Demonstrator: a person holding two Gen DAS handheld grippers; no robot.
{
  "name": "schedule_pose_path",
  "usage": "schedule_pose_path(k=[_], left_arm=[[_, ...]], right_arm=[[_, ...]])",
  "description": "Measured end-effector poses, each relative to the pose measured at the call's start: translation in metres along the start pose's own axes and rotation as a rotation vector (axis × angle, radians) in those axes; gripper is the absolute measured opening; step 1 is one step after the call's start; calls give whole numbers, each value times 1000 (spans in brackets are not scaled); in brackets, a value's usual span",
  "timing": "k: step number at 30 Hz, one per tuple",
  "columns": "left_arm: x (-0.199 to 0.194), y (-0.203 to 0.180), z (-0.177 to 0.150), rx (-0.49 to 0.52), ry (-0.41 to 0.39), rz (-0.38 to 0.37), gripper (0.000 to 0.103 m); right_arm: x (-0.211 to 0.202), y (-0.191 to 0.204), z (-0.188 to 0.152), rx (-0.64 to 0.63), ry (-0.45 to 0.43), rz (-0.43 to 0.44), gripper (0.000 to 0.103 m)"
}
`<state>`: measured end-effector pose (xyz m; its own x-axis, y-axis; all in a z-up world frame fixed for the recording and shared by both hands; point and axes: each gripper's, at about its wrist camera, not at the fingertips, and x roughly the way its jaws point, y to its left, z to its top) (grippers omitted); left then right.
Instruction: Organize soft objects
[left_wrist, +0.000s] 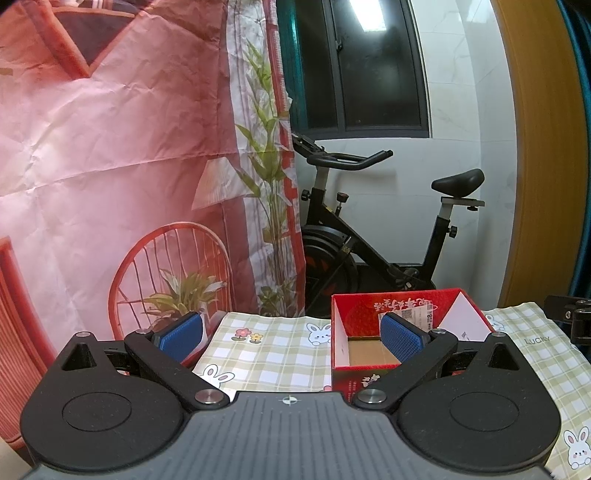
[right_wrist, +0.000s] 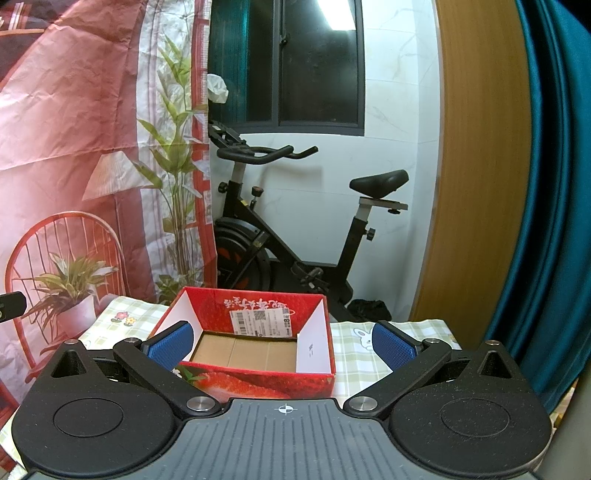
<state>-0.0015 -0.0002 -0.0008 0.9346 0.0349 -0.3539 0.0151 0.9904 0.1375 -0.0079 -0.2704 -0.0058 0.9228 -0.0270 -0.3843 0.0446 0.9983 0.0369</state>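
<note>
A red cardboard box (left_wrist: 373, 306) with a strawberry print stands open on the checked tablecloth (left_wrist: 273, 354); its brown floor is bare. It also shows in the right wrist view (right_wrist: 258, 380), straight ahead. My left gripper (left_wrist: 291, 336) is open and empty, left of the box, its right blue pad (left_wrist: 400, 338) in front of the box. My right gripper (right_wrist: 282, 347) is open and empty, low and just in front of the box. No soft object is in view.
A black exercise bike (left_wrist: 369, 236) stands behind the table against the white wall. A red printed backdrop (left_wrist: 110, 147) hangs at the left. A wooden panel (right_wrist: 480, 166) and teal curtain (right_wrist: 554, 184) are at the right. The other gripper's edge (left_wrist: 570, 314) shows far right.
</note>
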Motion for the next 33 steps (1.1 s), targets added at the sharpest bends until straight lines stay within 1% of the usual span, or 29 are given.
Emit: schedule_pose_path(k=[21,22,23,26,28,29,33], left_arm=[[7,2,-3,-15,27,-7,103],[8,2,-4,-15,29,-13,103],[10,3,-6,-18,31,-21,103],[16,4,-13,-25,40,-30,103],[24,6,-19,-33,56,-37,103],[28,6,-23,-36,65,-41,103],[42,4,-37,-29,101,-47,103]], right_arm=[[2,-2,1,6,0,3,103],[3,-4,-1,14,-5,17,103],[7,-8,-14,17,-5,19,103],[12,-15,-29,36,-21,59,103],[14,-18,-40,22,-45,94,103],[17,-18,-45,15,-48,99,103],[30,-14,-64,21,-10,93,103]])
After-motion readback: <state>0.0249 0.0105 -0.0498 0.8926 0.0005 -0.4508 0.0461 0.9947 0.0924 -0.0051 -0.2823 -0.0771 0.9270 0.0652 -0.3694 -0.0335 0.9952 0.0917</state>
